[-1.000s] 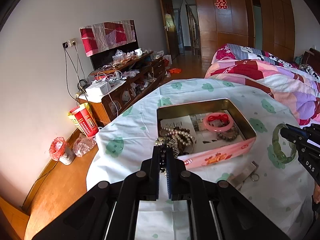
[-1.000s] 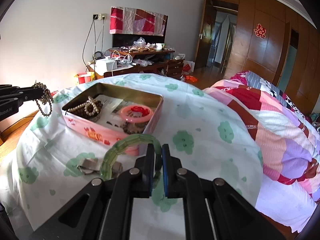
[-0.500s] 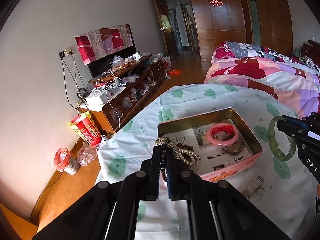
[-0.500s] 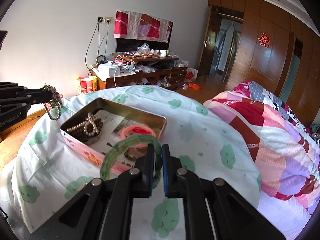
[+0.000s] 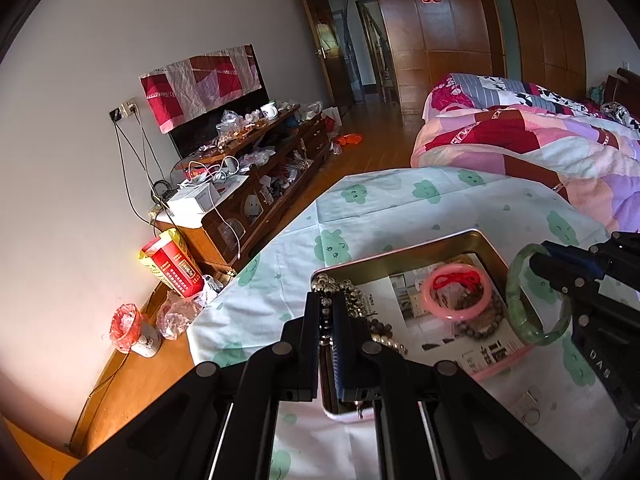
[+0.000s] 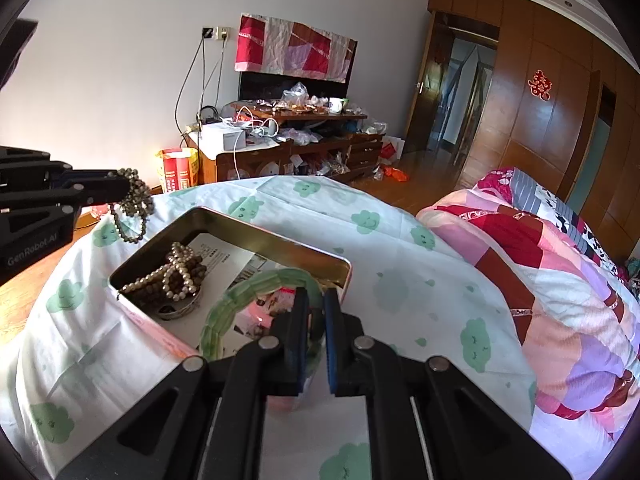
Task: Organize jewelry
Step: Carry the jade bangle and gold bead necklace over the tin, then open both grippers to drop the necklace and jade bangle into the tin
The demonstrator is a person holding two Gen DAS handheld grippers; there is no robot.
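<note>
A pink tin box (image 5: 436, 246) (image 6: 276, 242) lies open on the cloth-covered table. It holds a pink bangle (image 5: 456, 312), dark bead bracelets (image 5: 480, 328) and pearl strands (image 6: 176, 276). My left gripper (image 5: 329, 308) (image 6: 124, 186) is shut on a metallic bead bracelet (image 5: 340, 288) (image 6: 134, 204) and holds it above the box's near-left corner. My right gripper (image 6: 313, 300) (image 5: 538, 260) is shut on a green jade bangle (image 6: 244, 300) (image 5: 532, 292) and holds it over the box's right side.
A small metal clip and ring (image 5: 528, 408) lie on the white cloth with green prints (image 6: 400, 272) beside the box. A bed with a patchwork quilt (image 5: 540, 140) stands behind the table. A cluttered wooden TV cabinet (image 6: 288, 140) stands by the wall.
Both grippers have moved in over the tin box. The jade bangle went from above the cloth beside the box to over the box's side; the bead bracelet hangs closer to the box.
</note>
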